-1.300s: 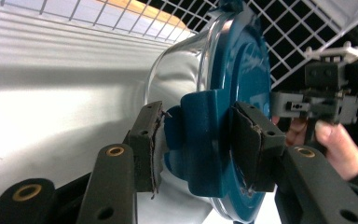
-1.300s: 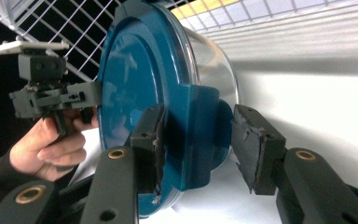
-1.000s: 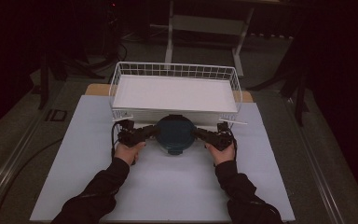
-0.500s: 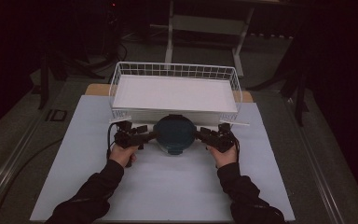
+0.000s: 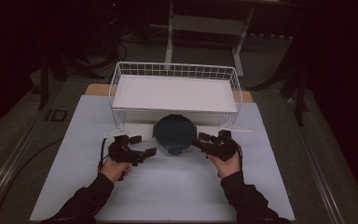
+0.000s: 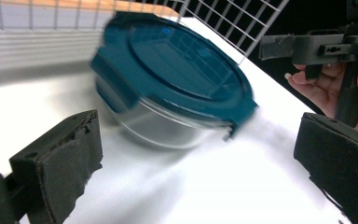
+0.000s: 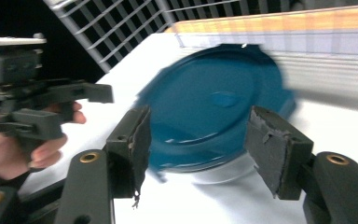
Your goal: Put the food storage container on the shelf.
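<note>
Lidded glass container [image 5: 174, 134] sits hard against the wire basket [image 5: 121, 88], so the far side is blocked. Open mat [image 5: 168, 186] on its near, left and right sides.

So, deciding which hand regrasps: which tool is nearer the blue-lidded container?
Right. The right tool sits just beside the blue-lidded container; the left tool has backed off farther.

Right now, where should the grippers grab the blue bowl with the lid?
Probably at the lid's side tabs. The container is a round clear bowl under a flat teal lid, with a tab jutting out at each side. The smooth round bowl gives little to grip, so each gripper would best come in level from its own side, left gripper and right gripper, jaws open, closing on a tab.
</note>
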`<state>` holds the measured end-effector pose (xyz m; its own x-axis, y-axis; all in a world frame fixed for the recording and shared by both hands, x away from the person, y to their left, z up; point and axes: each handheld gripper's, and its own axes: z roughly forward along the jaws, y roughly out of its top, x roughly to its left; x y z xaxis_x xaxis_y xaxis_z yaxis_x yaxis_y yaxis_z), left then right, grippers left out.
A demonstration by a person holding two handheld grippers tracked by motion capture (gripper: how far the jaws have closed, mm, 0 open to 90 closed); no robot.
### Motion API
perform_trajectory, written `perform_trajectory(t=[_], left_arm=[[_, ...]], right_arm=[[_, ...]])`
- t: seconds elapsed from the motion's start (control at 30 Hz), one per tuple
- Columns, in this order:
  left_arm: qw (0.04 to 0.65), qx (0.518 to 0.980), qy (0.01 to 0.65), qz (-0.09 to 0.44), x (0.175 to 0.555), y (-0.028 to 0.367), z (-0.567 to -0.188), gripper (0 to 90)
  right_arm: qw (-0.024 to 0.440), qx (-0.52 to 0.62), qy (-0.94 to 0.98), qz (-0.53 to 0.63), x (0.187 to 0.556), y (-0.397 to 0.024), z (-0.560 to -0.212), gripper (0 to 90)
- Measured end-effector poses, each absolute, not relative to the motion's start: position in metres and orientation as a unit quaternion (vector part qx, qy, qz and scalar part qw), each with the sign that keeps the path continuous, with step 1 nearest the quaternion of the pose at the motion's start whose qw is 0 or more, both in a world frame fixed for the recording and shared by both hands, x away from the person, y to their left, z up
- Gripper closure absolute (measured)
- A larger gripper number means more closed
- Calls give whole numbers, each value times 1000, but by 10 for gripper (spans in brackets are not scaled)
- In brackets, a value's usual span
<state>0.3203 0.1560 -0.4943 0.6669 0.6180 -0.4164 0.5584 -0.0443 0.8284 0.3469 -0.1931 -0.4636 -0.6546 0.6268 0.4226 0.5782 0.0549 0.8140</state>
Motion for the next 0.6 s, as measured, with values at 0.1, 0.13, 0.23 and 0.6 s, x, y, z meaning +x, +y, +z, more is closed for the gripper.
perform_trajectory(t=[0.1,0.13,0.23,0.6], left_arm=[[555,729,399,36,308,154,-496,15],[555,729,399,36,308,154,-496,15],[558,726,399,38,298,154,-496,15],[557,730,390,67,286,157,-492,15]], right_arm=[[7,404,735,544,332,-181,-464,466],[7,404,735,544,332,-181,-464,466],[-3,398,748,531,318,-166,-470,598],[-24,394,780,485,313,-136,-502,899]])
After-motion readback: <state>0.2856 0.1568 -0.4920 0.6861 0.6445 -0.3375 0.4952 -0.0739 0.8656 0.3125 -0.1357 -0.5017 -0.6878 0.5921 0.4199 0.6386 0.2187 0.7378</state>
